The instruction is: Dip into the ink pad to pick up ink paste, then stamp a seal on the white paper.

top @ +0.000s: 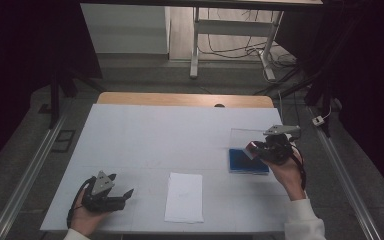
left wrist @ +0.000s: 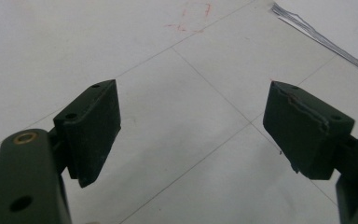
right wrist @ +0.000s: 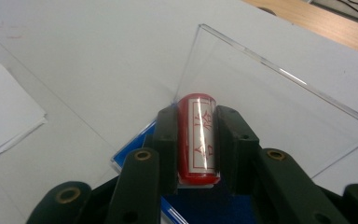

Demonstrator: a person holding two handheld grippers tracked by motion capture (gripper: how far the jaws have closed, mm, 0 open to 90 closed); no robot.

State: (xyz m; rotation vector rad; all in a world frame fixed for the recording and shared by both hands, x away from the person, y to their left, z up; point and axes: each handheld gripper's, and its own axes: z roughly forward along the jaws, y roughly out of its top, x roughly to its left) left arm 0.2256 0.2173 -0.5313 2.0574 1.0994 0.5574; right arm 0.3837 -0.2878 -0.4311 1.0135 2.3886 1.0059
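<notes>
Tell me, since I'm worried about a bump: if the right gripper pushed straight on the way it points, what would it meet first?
Probably the clear upright lid of the blue ink pad box. The right gripper, jaws shut on the red stamp, points at that lid; the gap between them is hard to judge.

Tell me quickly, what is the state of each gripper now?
Left gripper: open, holding nothing.
Right gripper: closed on the red stamp.

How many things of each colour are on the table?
Red: 1, the red stamp held in the right gripper
Blue: 1, the blue ink pad with a clear lid
White: 1, the paper sheet
Total: 3
</notes>
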